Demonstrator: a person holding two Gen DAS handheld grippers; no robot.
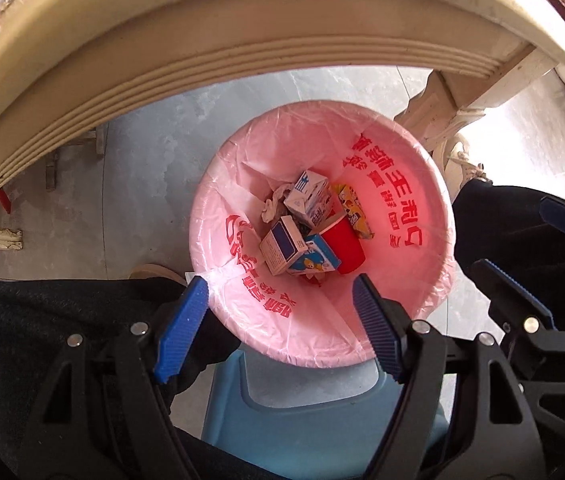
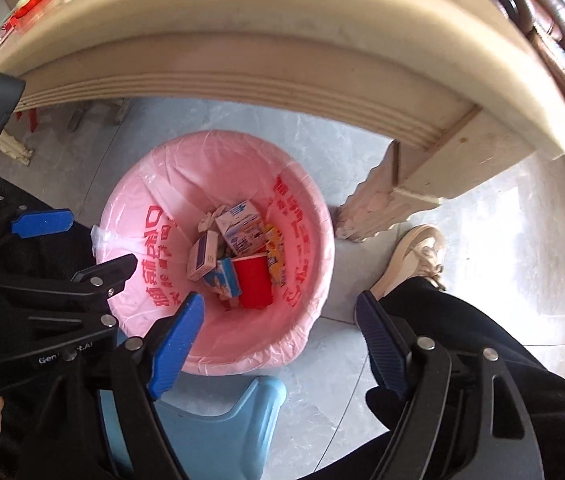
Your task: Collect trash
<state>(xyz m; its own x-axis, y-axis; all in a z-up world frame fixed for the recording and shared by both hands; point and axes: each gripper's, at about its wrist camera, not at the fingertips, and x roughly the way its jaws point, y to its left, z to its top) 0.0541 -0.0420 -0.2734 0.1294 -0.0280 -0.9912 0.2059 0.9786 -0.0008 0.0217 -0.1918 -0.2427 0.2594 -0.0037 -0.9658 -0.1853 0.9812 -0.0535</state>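
Both tools point down over the pink-lined trash bin (image 1: 238, 184) standing on the grey floor, near the cream tabletop's edge (image 1: 242, 60). Left tool (image 1: 278, 316): jaws spread, nothing between them. Right tool (image 2: 278, 332): jaws spread, released and empty. In the bin lie small cartons (image 1: 310, 196), a red cup (image 1: 342, 246) and crumpled paper (image 1: 272, 204). A blue stool (image 2: 218, 424) stands just beside the bin's near side.
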